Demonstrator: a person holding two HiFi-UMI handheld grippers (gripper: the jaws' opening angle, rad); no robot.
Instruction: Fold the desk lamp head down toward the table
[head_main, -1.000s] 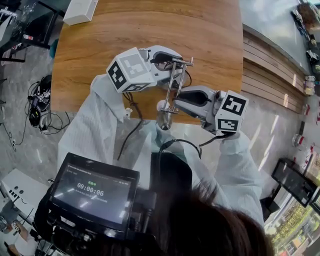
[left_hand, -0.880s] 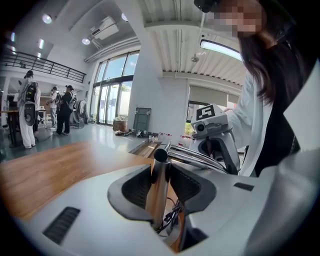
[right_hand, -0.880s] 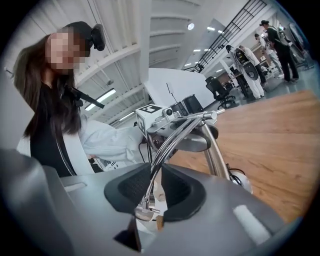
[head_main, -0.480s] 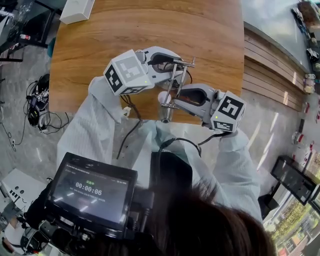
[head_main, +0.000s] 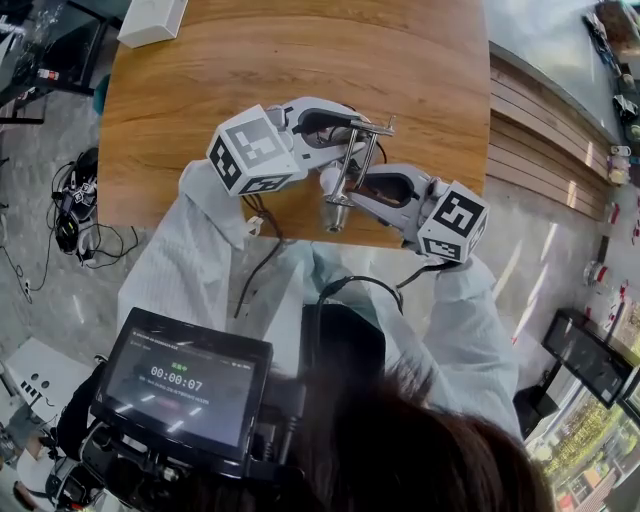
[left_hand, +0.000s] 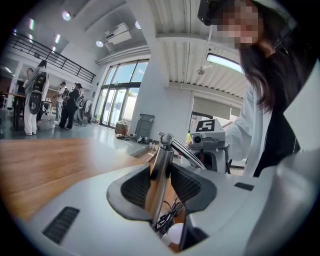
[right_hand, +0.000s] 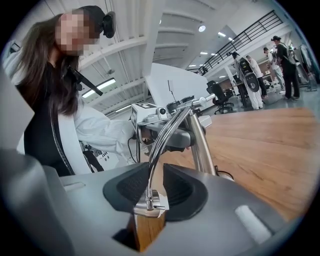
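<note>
Chrome desk lamp (head_main: 352, 165) at the bench's (head_main: 200, 70) near edge is sitting with its head (right_hand: 150, 202) lower than a second ago, the right hand-held gripper (right_hand: 152, 187) opening clear of its neck (right_hand: 162, 135), the left hand-held gripper (left_hand: 160, 182) opening yet seemingly touching the post (left_hand: 161, 162), suggesting release.

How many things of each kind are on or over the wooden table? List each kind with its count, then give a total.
Desk lamp: 1
Tongs: 2: left tongs, right tongs, jaws opening with the lamp between them
White box: 1
Total: 4
</note>
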